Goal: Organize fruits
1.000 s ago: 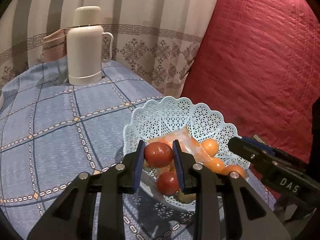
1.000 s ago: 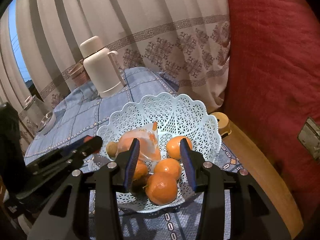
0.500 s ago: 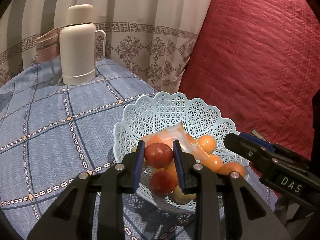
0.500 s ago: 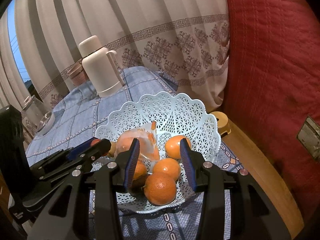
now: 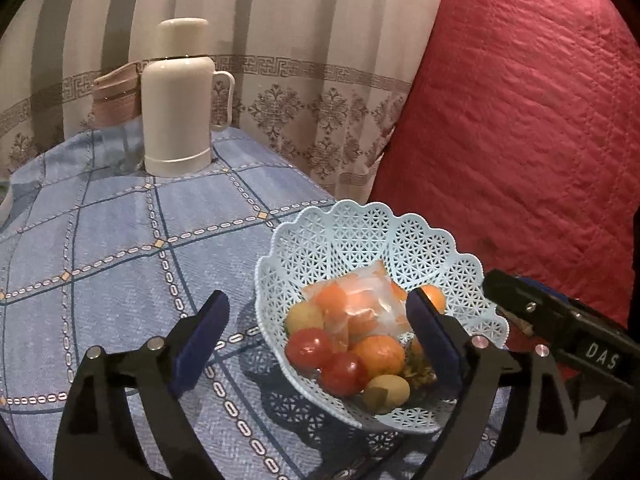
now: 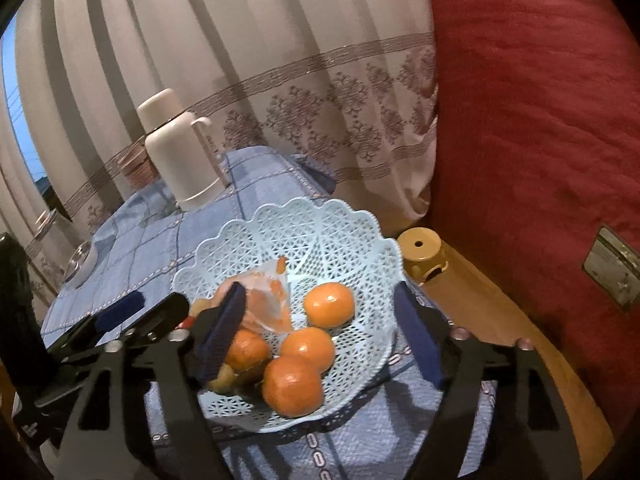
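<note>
A light blue lattice basket (image 5: 360, 216) (image 6: 304, 208) stands at the table's right edge. In it lie two red tomatoes (image 5: 308, 346), several oranges (image 6: 329, 305), a clear bag of orange pieces (image 5: 360, 300) and small yellow-green fruits (image 5: 386, 394). My left gripper (image 5: 316, 300) hangs over the basket's near side, its jaws opening wide, with no pad touching any fruit. My right gripper (image 6: 318, 296) is over the oranges, its jaws also opening, and holds nothing. Each gripper shows in the other's view, the left gripper (image 6: 154, 306) at the lower left.
A cream thermos (image 5: 178, 100) and a stack of pink bowls (image 5: 116, 100) stand at the far end of the blue checked tablecloth (image 5: 100, 240). A red quilt (image 5: 520, 120) rises on the right. A yellow stool (image 6: 424, 256) sits behind the basket, and a metal bowl (image 6: 82, 260) lies at far left.
The left jaws were shut on a tomato; they have sprung apart and the tomato now lies in the basket beside the other one. The right jaws have widened.
</note>
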`<state>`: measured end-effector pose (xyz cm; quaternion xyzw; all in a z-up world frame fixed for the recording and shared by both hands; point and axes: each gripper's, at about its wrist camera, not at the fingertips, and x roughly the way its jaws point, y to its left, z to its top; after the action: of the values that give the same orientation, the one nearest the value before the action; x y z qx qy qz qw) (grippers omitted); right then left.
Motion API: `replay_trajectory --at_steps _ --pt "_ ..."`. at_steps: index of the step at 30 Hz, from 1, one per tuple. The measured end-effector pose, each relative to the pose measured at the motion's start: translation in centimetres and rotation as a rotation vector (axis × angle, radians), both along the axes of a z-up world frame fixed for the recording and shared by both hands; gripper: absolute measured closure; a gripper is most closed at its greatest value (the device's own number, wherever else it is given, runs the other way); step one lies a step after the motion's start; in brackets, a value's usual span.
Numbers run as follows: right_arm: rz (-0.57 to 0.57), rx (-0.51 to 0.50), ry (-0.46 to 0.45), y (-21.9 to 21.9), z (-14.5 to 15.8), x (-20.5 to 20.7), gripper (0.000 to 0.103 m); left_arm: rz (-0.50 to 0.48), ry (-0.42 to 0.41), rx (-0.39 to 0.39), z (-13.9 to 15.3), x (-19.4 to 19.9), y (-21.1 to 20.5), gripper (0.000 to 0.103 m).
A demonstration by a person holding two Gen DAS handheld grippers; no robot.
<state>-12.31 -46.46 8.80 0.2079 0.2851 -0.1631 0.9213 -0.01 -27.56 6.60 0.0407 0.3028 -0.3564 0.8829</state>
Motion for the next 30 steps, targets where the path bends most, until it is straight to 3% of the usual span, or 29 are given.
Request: replay_trajectory --at_steps 7,16,21,26,30 --pt "-0.070 -0.123 0.041 0.1 -0.1 -0.9 0.004 0.032 -0.051 0.033 0.4 -0.6 0.0 0.005" --pt "-0.104 -0.220 0.100 0.6 -0.8 -1.6 0.003 0.131 -0.114 0.068 1.0 -0.6 1.1 0.005" --pt "-0.118 -0.263 0.099 1.3 -0.5 -1.9 0.003 0.155 -0.142 0.068 1.5 -0.8 1.9 0.005" --pt "-0.125 -0.373 0.099 3.1 0.0 -1.9 0.003 0.207 -0.216 0.126 1.9 -1.6 2.1 0.005" --pt "-0.094 -0.405 0.089 4.1 0.1 -1.8 0.003 0.217 -0.233 0.138 1.8 -1.8 2.5 0.005"
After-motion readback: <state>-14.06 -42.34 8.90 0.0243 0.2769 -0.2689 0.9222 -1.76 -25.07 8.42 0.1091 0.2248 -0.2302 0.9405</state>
